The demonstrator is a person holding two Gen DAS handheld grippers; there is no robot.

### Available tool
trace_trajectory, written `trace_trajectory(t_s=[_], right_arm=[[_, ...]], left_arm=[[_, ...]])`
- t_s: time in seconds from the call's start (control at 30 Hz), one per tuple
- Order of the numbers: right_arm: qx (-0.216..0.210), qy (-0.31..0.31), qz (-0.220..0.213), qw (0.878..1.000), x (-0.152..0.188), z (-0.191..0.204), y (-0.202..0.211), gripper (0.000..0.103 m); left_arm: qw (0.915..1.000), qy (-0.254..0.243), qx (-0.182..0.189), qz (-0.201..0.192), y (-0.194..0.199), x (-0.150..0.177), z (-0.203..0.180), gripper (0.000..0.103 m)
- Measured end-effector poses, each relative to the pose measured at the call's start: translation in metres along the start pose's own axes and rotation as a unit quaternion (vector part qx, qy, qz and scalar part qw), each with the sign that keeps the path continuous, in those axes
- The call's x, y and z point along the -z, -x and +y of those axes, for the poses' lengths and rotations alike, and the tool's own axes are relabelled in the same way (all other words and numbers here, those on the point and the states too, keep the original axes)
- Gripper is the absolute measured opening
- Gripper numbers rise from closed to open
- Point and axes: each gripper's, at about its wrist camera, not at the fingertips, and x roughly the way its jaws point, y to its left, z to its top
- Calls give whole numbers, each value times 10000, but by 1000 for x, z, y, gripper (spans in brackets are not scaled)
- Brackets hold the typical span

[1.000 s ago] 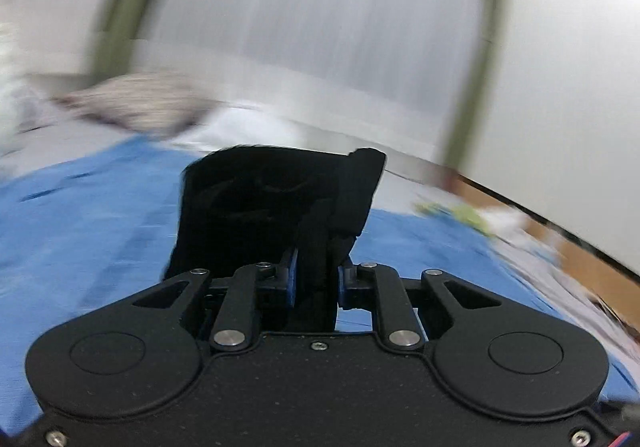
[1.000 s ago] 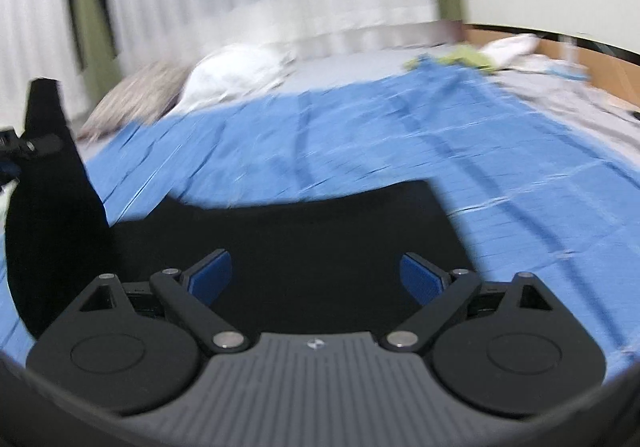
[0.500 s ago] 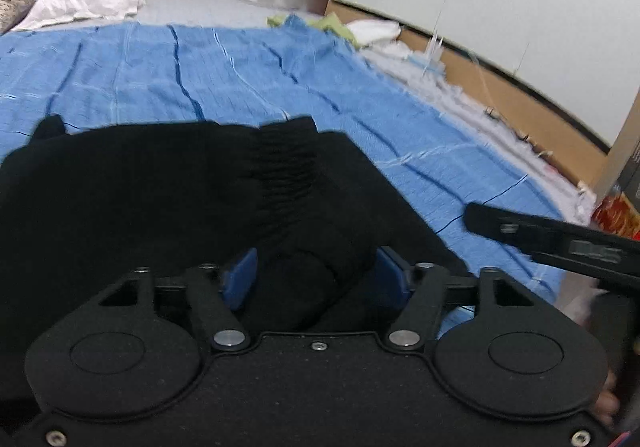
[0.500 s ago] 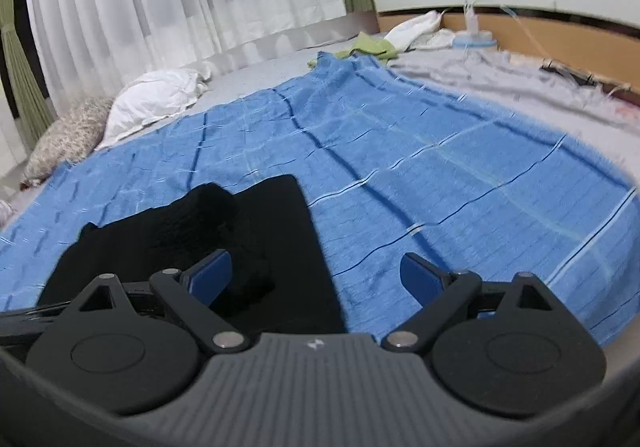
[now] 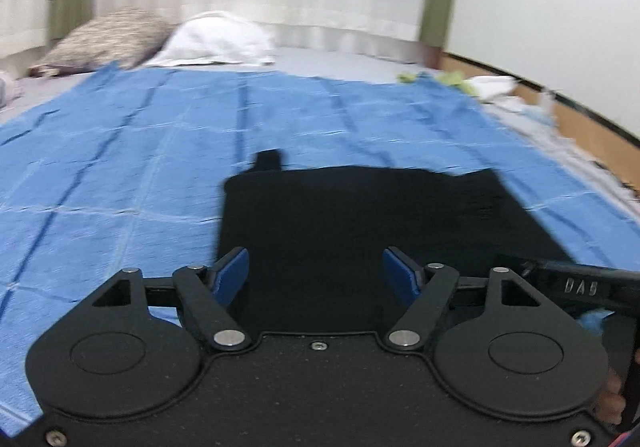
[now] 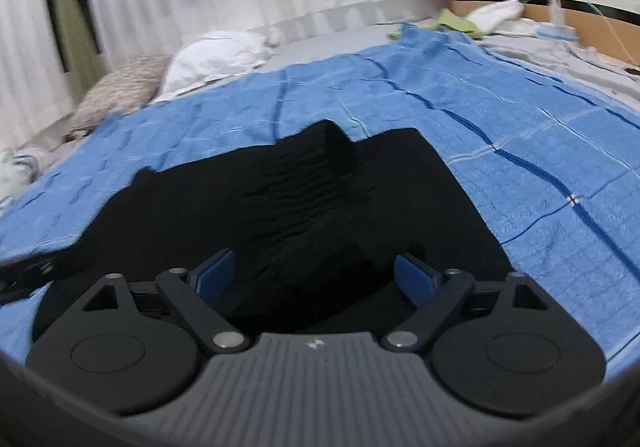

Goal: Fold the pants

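The black pants (image 5: 360, 215) lie folded flat on the blue bedspread (image 5: 120, 167). In the right wrist view the pants (image 6: 300, 207) show a ribbed waistband bunched up in the middle. My left gripper (image 5: 316, 281) is open and empty, just above the near edge of the pants. My right gripper (image 6: 314, 279) is open and empty over the near part of the pants. Part of the right gripper (image 5: 580, 287) shows at the right edge of the left wrist view.
A patterned pillow (image 5: 108, 39) and a white pillow (image 5: 216, 39) lie at the head of the bed under white curtains. Green and white clothes (image 6: 472, 21) lie at the far right corner. A wooden bed frame (image 5: 580, 127) runs along the right side.
My left gripper held a raised part of the pants, laid it down and opened. It has since pulled back. My right gripper stayed open and moved over the pants.
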Motion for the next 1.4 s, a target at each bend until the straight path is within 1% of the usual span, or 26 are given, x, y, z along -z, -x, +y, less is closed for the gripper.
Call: trace_trajectory(t_s=[0.03,0.07,0.13,0.17,0.2,0.23,0.3,0.37,0.43,0.47,0.5,0.57,0.6,0.63,0.73,0.8,0.87,0.97,1.03,1.07,1.13,1.2,1.23,1.27,1.33,1.4], right_arm=[[247,-75,-90,9996,3,1,-5,92],[386,-110,-127,9991,6,2,-9,89],[462,-73,-214,9987,9,5,-10,82],[463,-7,-191,9987,8,7,-10,80],[396,-13,-157,9991,6,8,-11,75],[289,-119,-136,9994,4,5,-12,73],[97,-476,-138,9987,-2,-4,-15,67],[15,-830,-220,9963,-5,-13,-16,62],[148,-874,-310,9956,-6,-13,-19,50],[304,-813,-372,9955,-5,-11,-18,36],[443,-732,-499,9951,-4,-8,-13,32],[642,-553,-801,9932,-1,-4,0,30],[825,-437,-978,9908,2,-2,8,29],[980,-363,-1063,9888,4,-1,13,29],[1328,-309,-1033,9853,12,-10,19,30],[1417,-324,-880,9855,15,-19,16,33],[1374,-421,-859,9859,16,-27,18,34],[1505,-308,-985,9832,16,-25,19,33],[1749,-293,-1189,9769,20,-23,22,32],[1840,-258,-1203,9752,21,-23,22,32],[1866,-198,-997,9772,20,-27,15,35],[1770,-134,-893,9801,18,-30,15,41],[1752,-65,-860,9808,17,-29,15,41],[1715,-40,-841,9816,17,-30,16,41],[1667,-21,-796,9828,16,-30,15,38],[1601,-28,-785,9840,15,-31,14,36]], left_arm=[[10000,42,-65,20,-5,4,4,71],[9999,84,-106,62,-7,7,7,65],[9996,142,-182,190,-15,13,12,54],[9992,142,-225,287,-20,17,12,52],[9990,143,-247,351,-23,21,14,52],[9990,148,-247,332,-30,24,13,53],[9992,108,-277,272,-34,26,11,53],[9992,79,-276,264,-35,27,7,53],[9993,95,-224,273,-36,27,7,53],[9993,116,-192,287,-37,25,6,53],[9993,143,-151,295,-36,24,6,53],[9996,150,-82,234,-30,21,4,53],[9997,129,-52,201,-26,21,3,54],[9998,104,-24,185,-25,21,2,54],[9997,46,24,229,-24,24,0,54],[9995,36,63,318,-26,27,-1,54],[9992,49,109,378,-27,31,-2,54],[9993,51,130,360,-23,30,-2,54],[9995,39,132,273,-20,24,-2,54],[9997,20,118,216,-19,20,-1,54],[9999,-26,126,102,-20,10,-1,52],[9998,-94,176,17,-25,-4,-2,45],[9997,-116,216,-20,-28,-13,-3,39],[9995,-139,260,-60,-31,-19,-5,36],[9991,-185,347,-162,-41,-34,-9,34],[9988,-203,430,-100,-57,-48,-15,33]])
